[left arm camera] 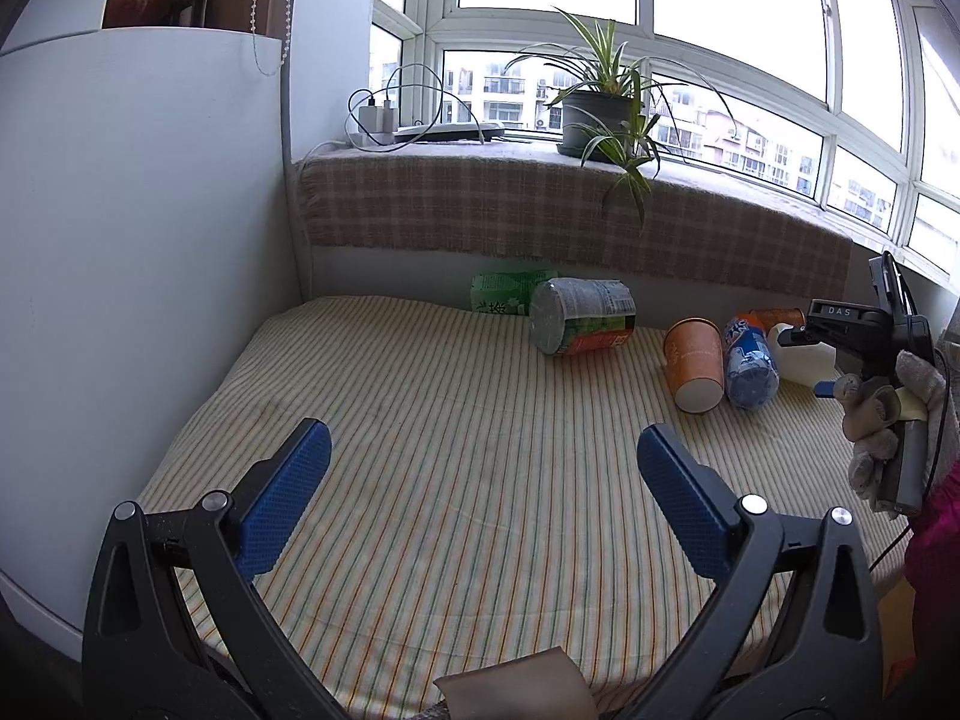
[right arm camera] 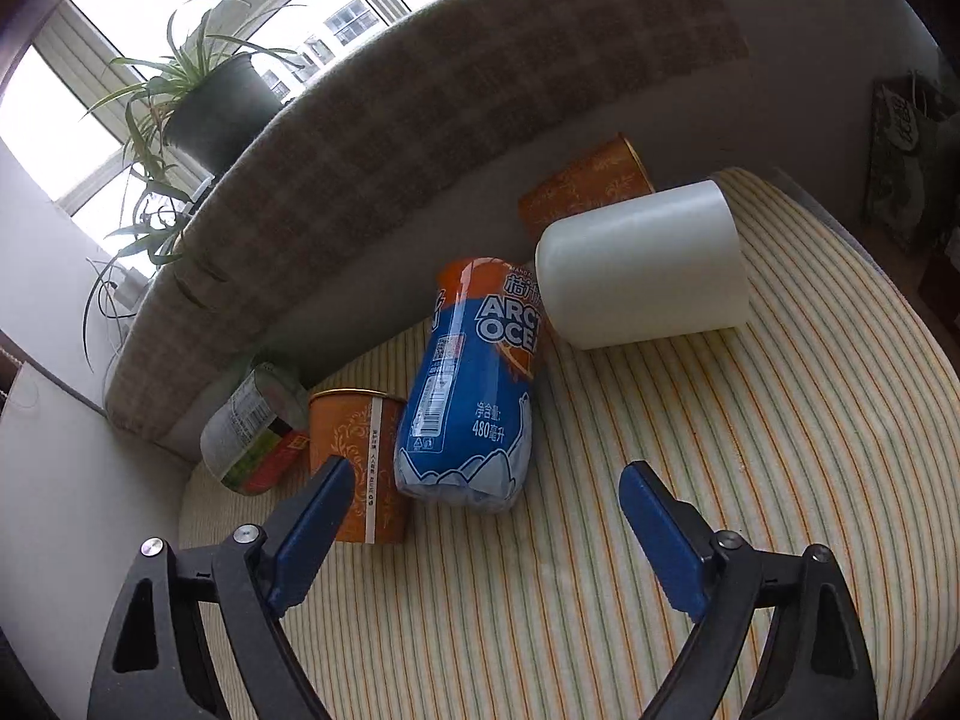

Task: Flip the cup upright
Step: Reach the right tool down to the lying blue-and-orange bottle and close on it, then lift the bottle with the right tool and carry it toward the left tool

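An orange paper cup [left arm camera: 693, 363] lies on its side on the striped cloth, and shows in the right wrist view [right arm camera: 359, 468] just beyond the left fingertip. A second orange cup [right arm camera: 585, 186] lies further back by the wall. My left gripper [left arm camera: 483, 450] is open and empty over the cloth, well short of the cups. My right gripper [right arm camera: 486, 477] is open and empty, with a blue Arctic Ocean bottle [right arm camera: 474, 384] lying just ahead between the fingers. The right gripper's body [left arm camera: 864, 336] shows at the right edge of the left wrist view.
A white jug [right arm camera: 645, 264] lies on its side beside the bottle. A noodle tub [left arm camera: 582, 315] and a green carton [left arm camera: 510, 293] lie near the back wall. A plaid-covered sill [left arm camera: 540, 210] holds a potted plant [left arm camera: 600, 114]. A white cabinet [left arm camera: 138, 270] stands at the left.
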